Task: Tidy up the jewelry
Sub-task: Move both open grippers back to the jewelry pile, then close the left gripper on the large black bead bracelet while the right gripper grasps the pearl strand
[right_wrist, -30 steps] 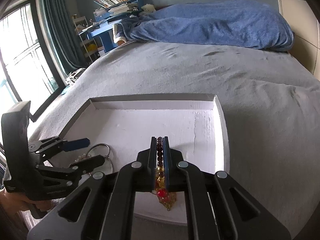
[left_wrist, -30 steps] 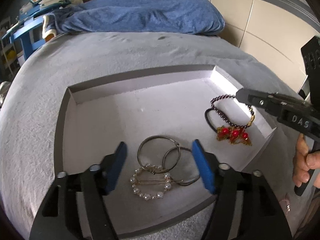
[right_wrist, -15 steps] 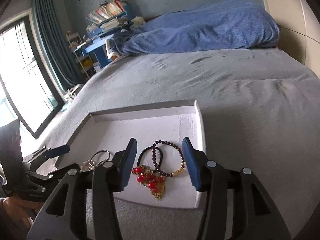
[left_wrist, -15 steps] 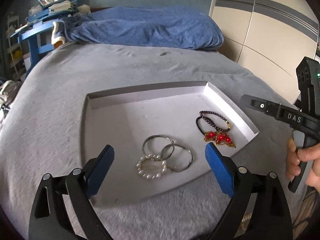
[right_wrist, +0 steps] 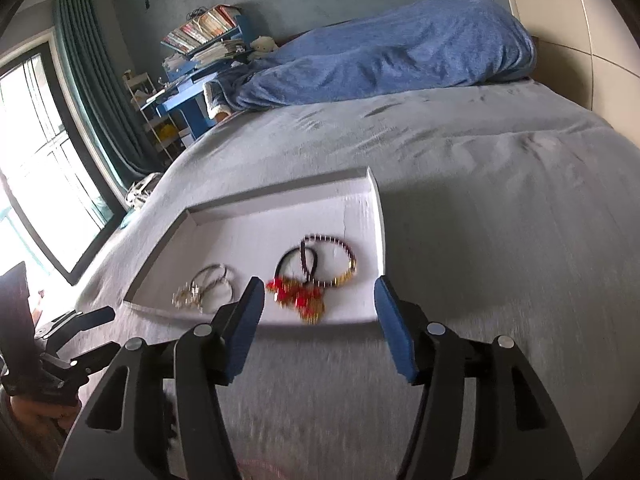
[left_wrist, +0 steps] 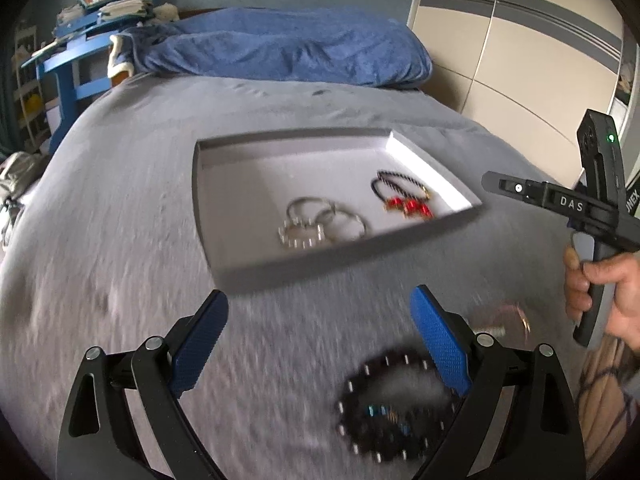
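A shallow white tray (left_wrist: pixel 224 184) (right_wrist: pixel 256 236) lies on the grey bed. In it lie silver rings with a pearl ring (left_wrist: pixel 320 224) (right_wrist: pixel 206 286) and a dark bead bracelet with red and gold charms (left_wrist: pixel 402 196) (right_wrist: pixel 316 276). My left gripper (left_wrist: pixel 320 344) is open and empty, above the bed in front of the tray. A dark beaded bracelet (left_wrist: pixel 396 412) lies on the bed by its right finger. A thin pink ring-like piece (left_wrist: pixel 504 320) lies to the right, blurred. My right gripper (right_wrist: pixel 320 328) is open and empty, in front of the tray's near edge.
A blue blanket (left_wrist: pixel 280 46) (right_wrist: pixel 384 52) is heaped at the far end of the bed. A blue desk with books (left_wrist: pixel 80 40) stands at the far left. A wardrobe wall (left_wrist: pixel 520 60) runs on the right. A window and curtain (right_wrist: pixel 52 140) are at the left.
The right gripper opened and let go of the red-charm bracelet in the tray. Both grippers pulled back from the tray toward the bed's near side; the dark beaded bracelet came into the left view.
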`<action>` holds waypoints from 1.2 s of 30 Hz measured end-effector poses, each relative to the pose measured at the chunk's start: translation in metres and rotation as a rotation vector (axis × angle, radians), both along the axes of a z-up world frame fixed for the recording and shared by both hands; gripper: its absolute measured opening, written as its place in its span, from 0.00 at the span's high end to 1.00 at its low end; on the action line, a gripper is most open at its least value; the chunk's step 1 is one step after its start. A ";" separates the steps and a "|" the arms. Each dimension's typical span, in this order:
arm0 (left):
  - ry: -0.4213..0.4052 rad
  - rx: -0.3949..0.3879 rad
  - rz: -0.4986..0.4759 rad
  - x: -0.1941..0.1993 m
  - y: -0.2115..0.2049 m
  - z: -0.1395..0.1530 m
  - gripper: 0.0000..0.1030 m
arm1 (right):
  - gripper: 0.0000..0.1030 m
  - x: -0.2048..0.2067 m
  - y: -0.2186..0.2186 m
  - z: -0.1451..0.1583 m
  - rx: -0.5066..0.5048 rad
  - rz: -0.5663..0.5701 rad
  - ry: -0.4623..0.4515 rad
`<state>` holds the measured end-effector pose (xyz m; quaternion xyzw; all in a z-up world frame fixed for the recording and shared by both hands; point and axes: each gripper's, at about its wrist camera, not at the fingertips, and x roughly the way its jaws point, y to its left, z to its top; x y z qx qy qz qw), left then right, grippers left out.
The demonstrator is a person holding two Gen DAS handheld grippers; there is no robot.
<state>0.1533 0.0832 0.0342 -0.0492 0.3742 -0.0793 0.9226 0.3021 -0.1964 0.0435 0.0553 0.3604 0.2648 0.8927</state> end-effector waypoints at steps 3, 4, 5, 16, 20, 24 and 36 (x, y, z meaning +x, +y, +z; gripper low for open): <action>0.005 0.007 -0.020 -0.014 -0.003 -0.004 0.11 | 0.44 -0.013 -0.004 -0.004 -0.009 0.002 0.006; 0.007 0.010 -0.028 -0.018 -0.005 -0.005 0.11 | 0.44 -0.017 -0.004 -0.005 -0.011 0.003 0.009; 0.006 0.014 -0.040 -0.022 -0.007 -0.007 0.11 | 0.44 -0.022 -0.004 -0.006 -0.014 0.005 0.011; 0.050 0.027 -0.109 -0.026 -0.020 -0.019 0.39 | 0.44 -0.058 -0.008 -0.026 -0.085 0.046 0.035; 0.082 0.067 -0.141 -0.023 -0.031 -0.027 0.46 | 0.44 -0.060 -0.018 -0.030 -0.075 0.031 0.050; 0.122 0.103 -0.127 -0.017 -0.035 -0.037 0.70 | 0.44 -0.063 -0.022 -0.034 -0.064 0.029 0.067; 0.006 0.004 0.034 -0.018 0.003 -0.013 0.86 | 0.50 -0.075 -0.015 -0.035 -0.059 0.123 0.057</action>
